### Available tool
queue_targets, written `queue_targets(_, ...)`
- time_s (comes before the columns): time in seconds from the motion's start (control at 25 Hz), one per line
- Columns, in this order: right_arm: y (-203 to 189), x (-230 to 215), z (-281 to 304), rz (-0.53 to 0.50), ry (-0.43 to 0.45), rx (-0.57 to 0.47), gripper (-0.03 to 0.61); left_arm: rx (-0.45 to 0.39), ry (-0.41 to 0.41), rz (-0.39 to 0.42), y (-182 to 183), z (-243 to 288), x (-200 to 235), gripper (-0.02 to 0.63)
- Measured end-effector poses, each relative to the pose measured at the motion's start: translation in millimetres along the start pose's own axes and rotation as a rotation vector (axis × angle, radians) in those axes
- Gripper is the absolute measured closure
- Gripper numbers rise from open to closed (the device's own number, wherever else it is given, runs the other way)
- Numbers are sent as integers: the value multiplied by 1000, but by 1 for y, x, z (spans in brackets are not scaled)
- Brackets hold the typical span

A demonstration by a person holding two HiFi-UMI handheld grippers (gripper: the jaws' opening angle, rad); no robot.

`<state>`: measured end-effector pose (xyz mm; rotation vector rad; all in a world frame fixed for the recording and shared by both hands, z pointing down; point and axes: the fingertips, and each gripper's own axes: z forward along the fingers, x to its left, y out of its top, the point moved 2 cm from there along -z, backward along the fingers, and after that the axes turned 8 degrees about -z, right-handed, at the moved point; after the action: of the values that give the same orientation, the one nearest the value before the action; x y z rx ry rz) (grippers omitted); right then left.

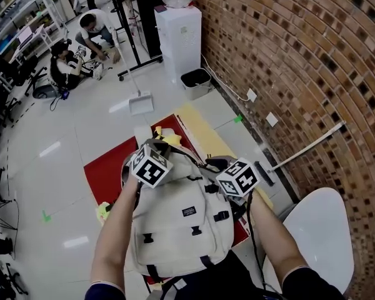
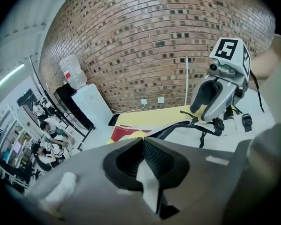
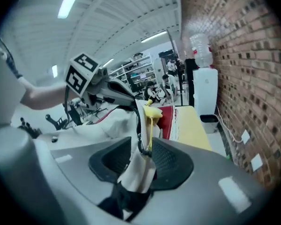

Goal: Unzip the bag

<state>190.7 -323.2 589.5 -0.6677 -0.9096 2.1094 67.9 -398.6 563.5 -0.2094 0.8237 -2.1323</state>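
**Left gripper and right gripper clamped on top edge of bag**

Left gripper point(image 2: 143, 144): jaws pressed together on a thin strip of pale fabric at the bag's top edge. Right gripper point(image 3: 141, 146): jaws closed on a thicker fold of the same fabric, with the black ring of the zip pull point(image 3: 141, 149) at the pad tips and a yellow tag point(image 3: 152, 111) standing above the ring. The two grippers sit near each other, one at each side of the bag's top.

The bag point(image 1: 181, 224), a pale backpack with black straps and buckles, lies between the person's forearms, front pocket facing up, lower end towards the person.

Under and beyond the bag lies a red mat point(image 1: 106, 174), with a yellow mat point(image 1: 203, 127) beside it. A white chair point(image 1: 322, 230) stands to the right of the bag. Past the chair is a brick wall point(image 1: 300, 61). Well beyond the bag's top stand a water dispenser point(image 1: 180, 33) and a dark bin point(image 1: 197, 82).
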Motion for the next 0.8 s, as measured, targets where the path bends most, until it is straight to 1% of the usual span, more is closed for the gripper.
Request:
queue_targets(0.08,2,0,13,-128,-5,57,447,-1,5,-2,0,0,0,601)
queue_targets(0.16,0,1,21,-238,-3,113,516,-2,6,-6,0,-1,0,601)
queue_targets(0.24,-2,4,21,-307,11,148,532,-5,7,-12,-1,-1,0,601)
queue_targets(0.32,-4,9,19,-339,31,183,540,-13,6,-20,1,-2,0,601)
queue_targets(0.4,-7,15,15,-336,53,229,546,-19,3,-23,2,-3,-1,603)
queue_targets(0.56,-12,21,9,-295,74,286,551,-33,4,-39,2,-8,1,603)
queue_targets(0.8,-38,28,3,-200,85,320,552,-50,-19,-80,-1,-9,-1,603)
